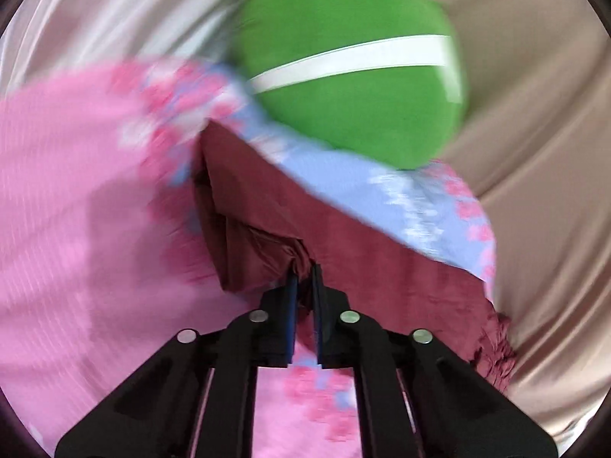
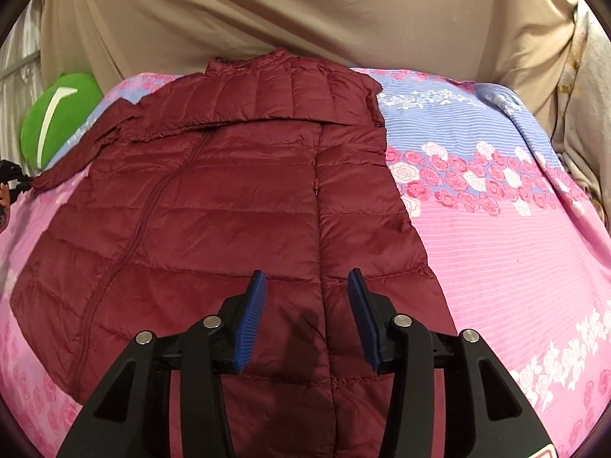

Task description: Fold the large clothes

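Observation:
A dark red quilted puffer jacket lies flat on the bed, collar at the far end, its right sleeve folded in over the body. Its left sleeve stretches out to the left. My left gripper is shut on the cuff end of that sleeve and holds it lifted off the bed; the left wrist view is blurred by motion. This gripper also shows at the left edge of the right wrist view. My right gripper is open and empty, hovering over the jacket's lower hem.
The bed has a pink and blue rose-print sheet. A green pillow with a white stripe sits at the far left corner; it also shows in the left wrist view. A beige curtain hangs behind the bed.

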{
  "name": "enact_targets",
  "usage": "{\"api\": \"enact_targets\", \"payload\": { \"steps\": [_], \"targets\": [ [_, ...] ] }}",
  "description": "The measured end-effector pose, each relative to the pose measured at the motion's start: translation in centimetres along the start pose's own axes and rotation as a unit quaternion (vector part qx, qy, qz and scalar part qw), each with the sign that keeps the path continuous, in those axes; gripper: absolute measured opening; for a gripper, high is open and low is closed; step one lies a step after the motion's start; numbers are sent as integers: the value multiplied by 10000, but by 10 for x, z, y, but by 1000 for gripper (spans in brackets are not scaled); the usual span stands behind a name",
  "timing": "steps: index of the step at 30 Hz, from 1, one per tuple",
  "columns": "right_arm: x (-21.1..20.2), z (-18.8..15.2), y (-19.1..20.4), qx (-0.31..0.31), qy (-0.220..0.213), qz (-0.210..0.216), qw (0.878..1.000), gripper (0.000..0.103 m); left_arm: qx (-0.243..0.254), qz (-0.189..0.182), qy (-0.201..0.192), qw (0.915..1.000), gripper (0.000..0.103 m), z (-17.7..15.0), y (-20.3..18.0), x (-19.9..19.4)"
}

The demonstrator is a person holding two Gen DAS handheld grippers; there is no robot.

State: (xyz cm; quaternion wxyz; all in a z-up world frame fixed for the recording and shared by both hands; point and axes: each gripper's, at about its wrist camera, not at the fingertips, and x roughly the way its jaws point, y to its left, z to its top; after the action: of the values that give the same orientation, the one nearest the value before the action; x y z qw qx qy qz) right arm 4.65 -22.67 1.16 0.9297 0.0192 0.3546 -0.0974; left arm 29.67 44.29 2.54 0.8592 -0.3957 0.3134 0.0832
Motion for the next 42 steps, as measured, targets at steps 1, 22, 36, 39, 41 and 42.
{"api": "enact_targets", "payload": {
  "steps": [1,22,36,39,41,42],
  "targets": [
    [-1,1,-2,78,-5,46,10000,45,319,-128,-94,9994,3,-3,-29,-11],
    [9,5,-38,1112,237,603,9917,49,4802,-1277,1443,8557,70,-409,-428,51],
    [75,105,-50,1362,406,1179,9828,63,3584,-1074,1363,9173,92,-268,-295,33],
    [108,133,-38,1498,618,1437,9763,64,2927,-816,1401,9424,91,-227,-256,44],
    [128,147,-27,1534,761,1619,9718,64,2493,-845,1533,9525,91,-209,-237,51],
    [138,151,-22,1602,828,1667,9694,64,2342,-879,1600,9549,91,-206,-228,55]
  ]
}}
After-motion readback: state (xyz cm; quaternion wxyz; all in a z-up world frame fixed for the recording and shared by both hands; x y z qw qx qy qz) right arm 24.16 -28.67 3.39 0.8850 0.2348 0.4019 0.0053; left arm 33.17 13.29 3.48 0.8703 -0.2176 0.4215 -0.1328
